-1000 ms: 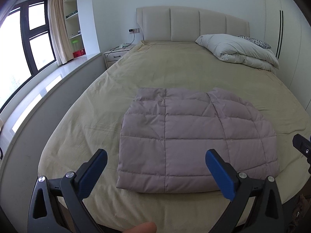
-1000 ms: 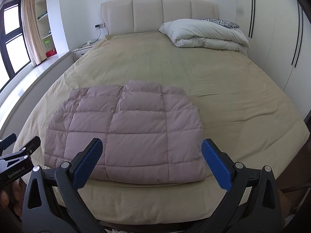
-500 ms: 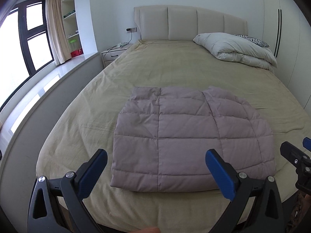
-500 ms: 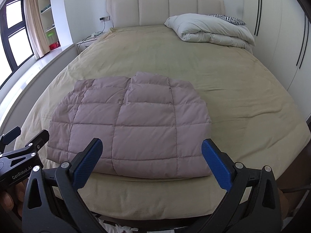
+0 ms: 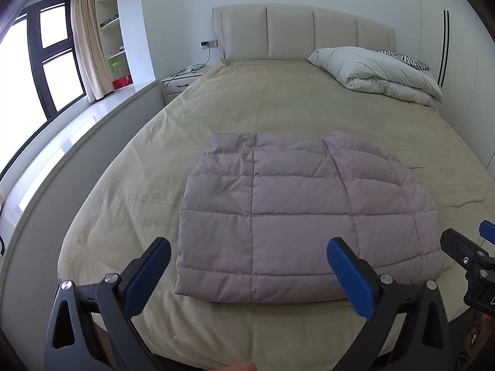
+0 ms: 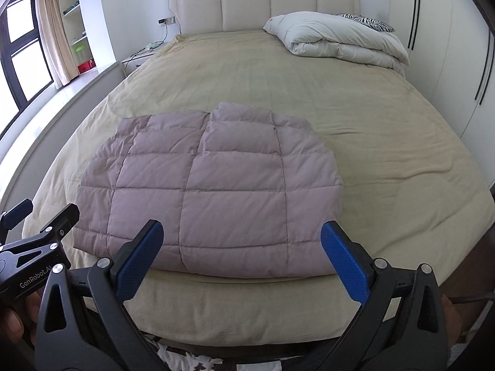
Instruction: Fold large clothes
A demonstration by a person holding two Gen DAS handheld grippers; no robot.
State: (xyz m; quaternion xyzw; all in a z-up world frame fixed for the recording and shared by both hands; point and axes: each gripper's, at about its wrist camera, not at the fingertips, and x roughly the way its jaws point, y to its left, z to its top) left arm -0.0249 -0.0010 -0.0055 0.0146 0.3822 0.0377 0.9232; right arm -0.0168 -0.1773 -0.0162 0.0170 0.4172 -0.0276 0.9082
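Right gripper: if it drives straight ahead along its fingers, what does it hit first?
Probably the folded quilted jacket on the bed. The right gripper is open, empty, aimed at its near edge; depth is unclear.

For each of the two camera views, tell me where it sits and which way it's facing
Left wrist: on the left gripper, facing the headboard over the folded jacket; right gripper at right edge.
Right wrist: on the right gripper, same heading; left gripper and a hand at lower left.
Shared: jacket, bed, duvet.

One folded quilted jacket (image 5: 297, 216), one bed (image 5: 278, 108), one duvet (image 5: 377, 71), two grippers (image 5: 250, 266).
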